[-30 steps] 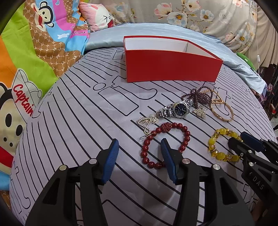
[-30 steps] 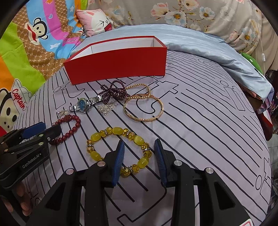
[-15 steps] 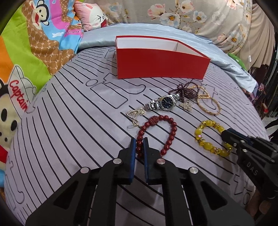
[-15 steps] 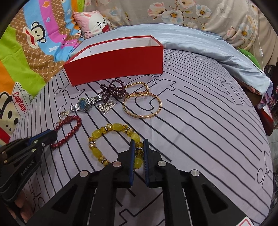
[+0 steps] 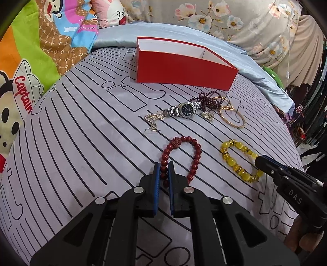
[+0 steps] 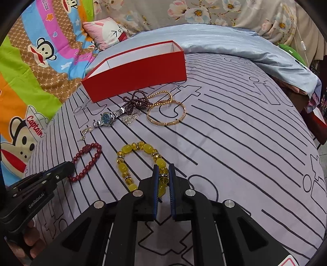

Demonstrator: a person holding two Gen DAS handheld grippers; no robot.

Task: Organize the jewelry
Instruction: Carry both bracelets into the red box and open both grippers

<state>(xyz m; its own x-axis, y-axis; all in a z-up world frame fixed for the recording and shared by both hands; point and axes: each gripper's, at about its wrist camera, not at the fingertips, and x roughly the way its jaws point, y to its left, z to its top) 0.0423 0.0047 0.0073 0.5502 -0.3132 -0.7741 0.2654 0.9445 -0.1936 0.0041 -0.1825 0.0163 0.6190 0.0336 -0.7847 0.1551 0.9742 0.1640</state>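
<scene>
My left gripper (image 5: pixel 163 166) is shut on the near-left side of a dark red bead bracelet (image 5: pixel 195 150) that stretches away over the striped grey bedspread. My right gripper (image 6: pixel 163 168) is shut on the near side of a yellow bead bracelet (image 6: pixel 127 150). Each gripper also shows from the side in the other view: the left gripper (image 6: pixel 68 166) and the right gripper (image 5: pixel 258 160). Beyond lie a silver watch (image 5: pixel 184 110), purple beads (image 5: pixel 206 99), a gold bangle (image 6: pixel 166 114) and small silver pieces (image 5: pixel 153 118). An open red box (image 5: pixel 184 69) stands behind them.
A cartoon-print blanket (image 5: pixel 30 61) and a pink pillow (image 6: pixel 106 34) lie at the left. A light blue sheet (image 6: pixel 245 49) and floral fabric (image 5: pixel 224 18) rise at the back. The bed's edge drops off at the right (image 6: pixel 314 126).
Both grippers went from open over the bracelets to shut on them. Since then both have drawn back a little, pulling the red and yellow bracelets away from the other jewelry.
</scene>
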